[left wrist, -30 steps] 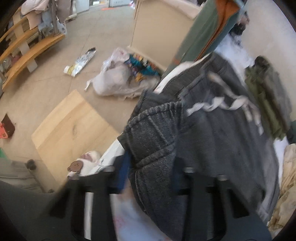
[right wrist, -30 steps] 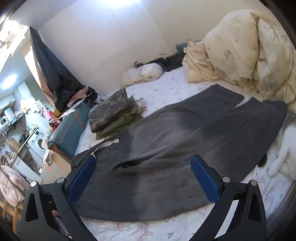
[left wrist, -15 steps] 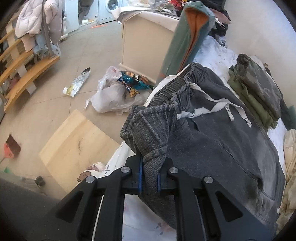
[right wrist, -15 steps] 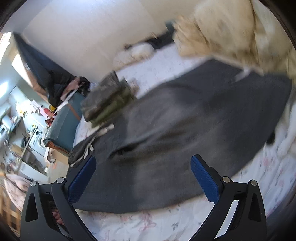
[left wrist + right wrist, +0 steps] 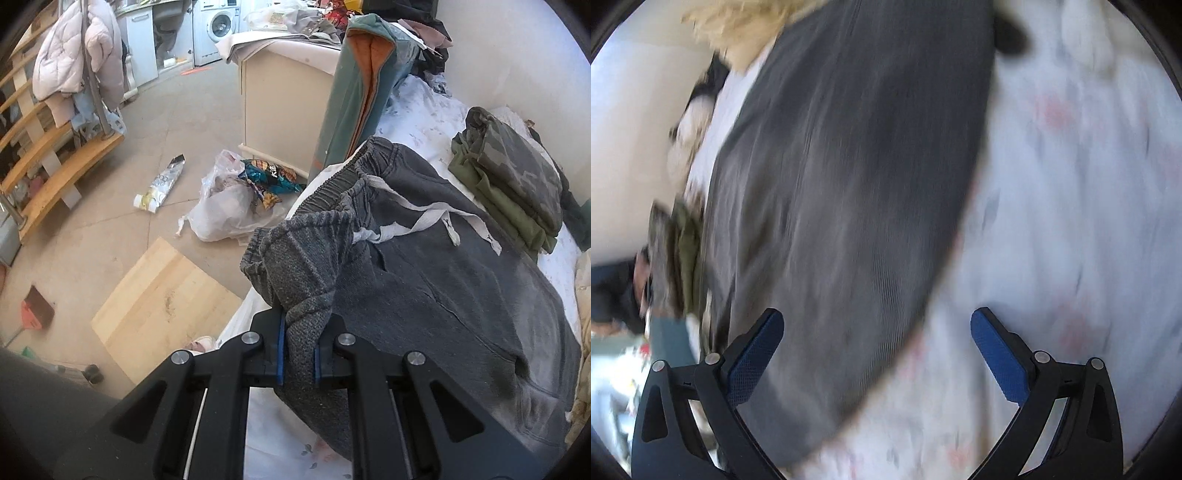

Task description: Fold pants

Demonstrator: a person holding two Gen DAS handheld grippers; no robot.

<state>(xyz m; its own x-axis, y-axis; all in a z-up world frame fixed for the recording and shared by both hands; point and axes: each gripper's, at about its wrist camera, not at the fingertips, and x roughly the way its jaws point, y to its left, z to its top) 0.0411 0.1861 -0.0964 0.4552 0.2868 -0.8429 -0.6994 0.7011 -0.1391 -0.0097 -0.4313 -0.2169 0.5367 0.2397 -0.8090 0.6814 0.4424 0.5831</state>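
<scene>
Dark grey sweatpants [image 5: 443, 280] with a white drawstring [image 5: 417, 218] lie spread on a white flowered bed sheet [image 5: 421, 103]. My left gripper [image 5: 298, 354] is shut on a bunched corner of the waistband, which is lifted off the bed. In the blurred right wrist view the same pants [image 5: 849, 177] fill the middle, with the sheet [image 5: 1071, 184] to their right. My right gripper [image 5: 875, 332] is open just above the pants' edge, one blue pad over the cloth and the other over the sheet, nothing between them.
A stack of folded green and camouflage clothes [image 5: 517, 181] lies on the bed beyond the pants. On the floor to the left are a wooden board [image 5: 162, 306], a plastic bag of rubbish [image 5: 236, 203] and a cream cabinet [image 5: 284, 99]. A cream duvet [image 5: 742, 29] is bunched at the head.
My left gripper closed on the waistband corner and lifted it. My right gripper rolled and dropped toward the pants' edge near the sheet, staying open.
</scene>
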